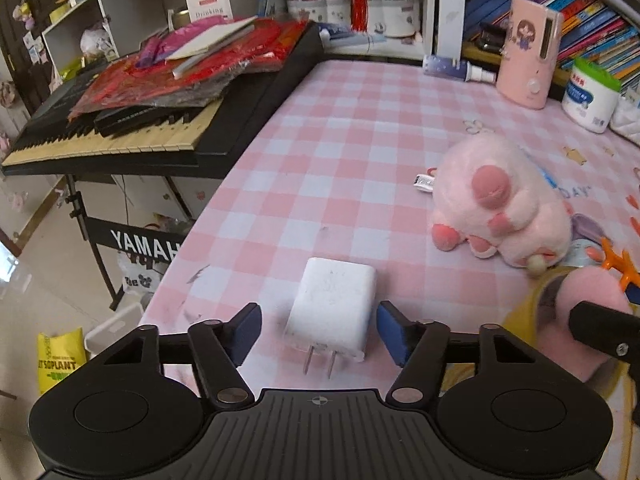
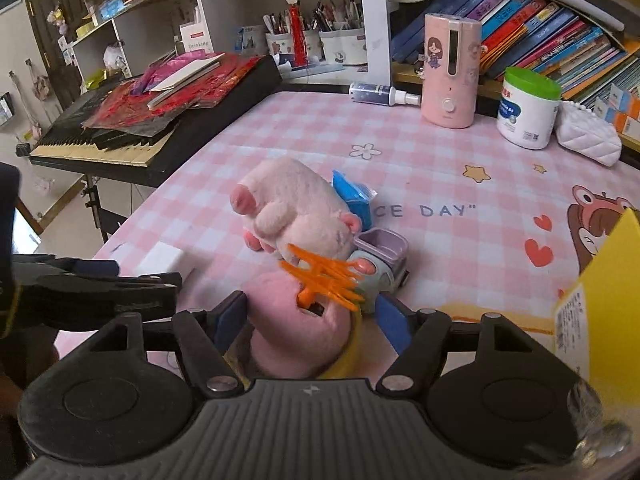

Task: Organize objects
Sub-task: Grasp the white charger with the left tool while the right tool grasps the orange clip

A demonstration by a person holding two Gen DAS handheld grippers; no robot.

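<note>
- Left gripper (image 1: 318, 330) sits low in the left wrist view with its jaws apart on either side of the white charger (image 1: 332, 316); a gap shows between each blue pad and the charger's sides, so nothing is clamped yet.
- Charger lies flat on the pink checked tablecloth (image 1: 320, 140), lower centre of that frame, prongs pointing toward the camera.
- Right gripper (image 2: 306, 320), in the lower centre of its own view, straddles a round pink plush item (image 2: 296, 332); its jaws stand apart and I cannot tell whether the pads touch the plush.
- My reading: both hands are at the grasping step of tidying, each lined up on one object.
- Next move, as I judge it: close the left pads squarely on the charger's flat sides, then lift; the plush is soft and will likely squash before it holds.
- Only the right view shows the orange plastic clip (image 2: 324, 276) on top of the plush, the toy truck (image 2: 380, 256) behind it, and a yellow box (image 2: 604, 288) at the right edge.
- Only the left view shows the charger whole, with its prongs; in the right view it is a white corner at centre left, half hidden by the left gripper.
- Pink plush pig (image 1: 500, 204) lies mid-right in the left view.
</note>
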